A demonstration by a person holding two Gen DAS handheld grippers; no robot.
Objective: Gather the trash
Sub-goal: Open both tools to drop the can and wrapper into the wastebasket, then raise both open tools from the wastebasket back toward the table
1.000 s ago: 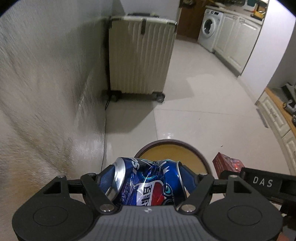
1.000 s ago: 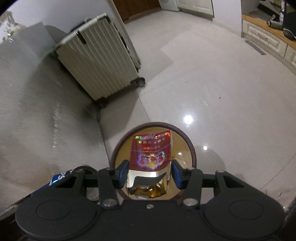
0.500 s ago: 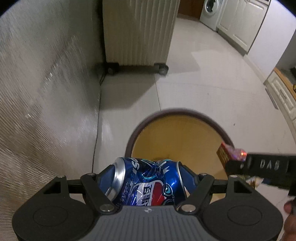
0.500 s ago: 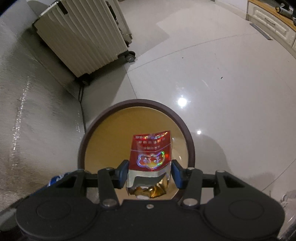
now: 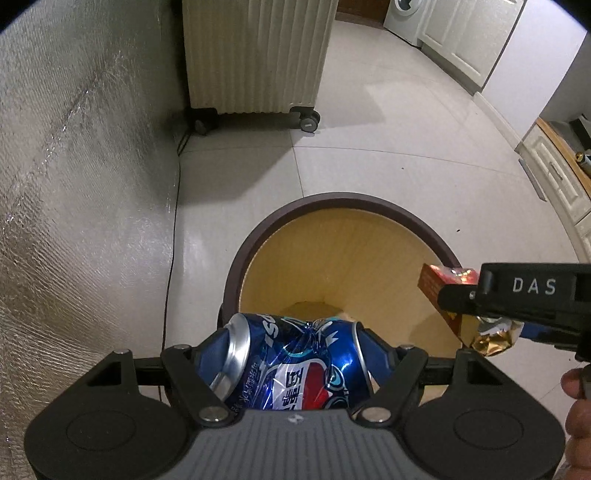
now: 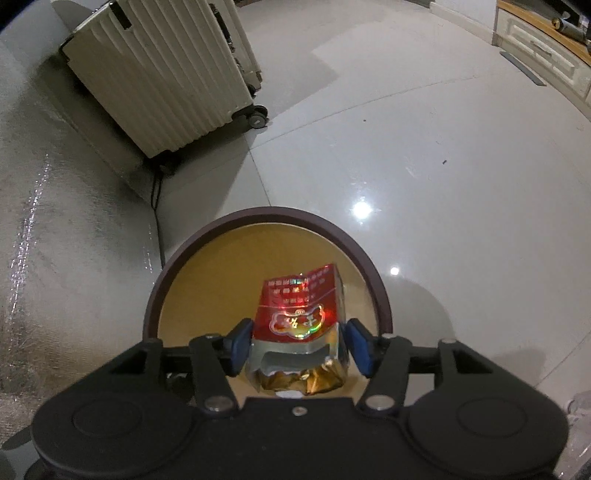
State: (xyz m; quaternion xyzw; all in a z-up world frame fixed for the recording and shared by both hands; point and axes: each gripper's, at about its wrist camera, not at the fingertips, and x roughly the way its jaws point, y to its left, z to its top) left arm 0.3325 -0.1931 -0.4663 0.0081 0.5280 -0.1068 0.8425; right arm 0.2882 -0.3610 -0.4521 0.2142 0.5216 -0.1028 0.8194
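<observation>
Both pairs of jaws are loaded, though not alike. On the left gripper the jaws are spread wide and pressed against the two ends of a crushed blue Pepsi can, which lies crosswise between them, its silver top at nine o'clock. On the right gripper the blue pads stand just beside a torn red cigarette pack with gold foil spilling from its open end; a thin gap shows on at least the right side, so I'd judge the grip is slackening or already let go, but I cannot tell for certain.

Directly beneath both, a round wastebasket with a dark brown rim and tan inside wall gapes upward. From the left camera the can hangs over the rim at about seven o'clock, and the pack, gripped by the other tool, sits over the rim at three o'clock. What little of the basket's bottom shows looks bare.

So the picking-up seems done for these two pieces; the release is what remains, and neither lies inside yet.

Farther off across the glossy white tile floor, a cream ribbed suitcase on wheels stands at twelve o'clock beside a silvery foil-covered wall. Beyond, at one o'clock, a washing machine sits by white cabinets.
</observation>
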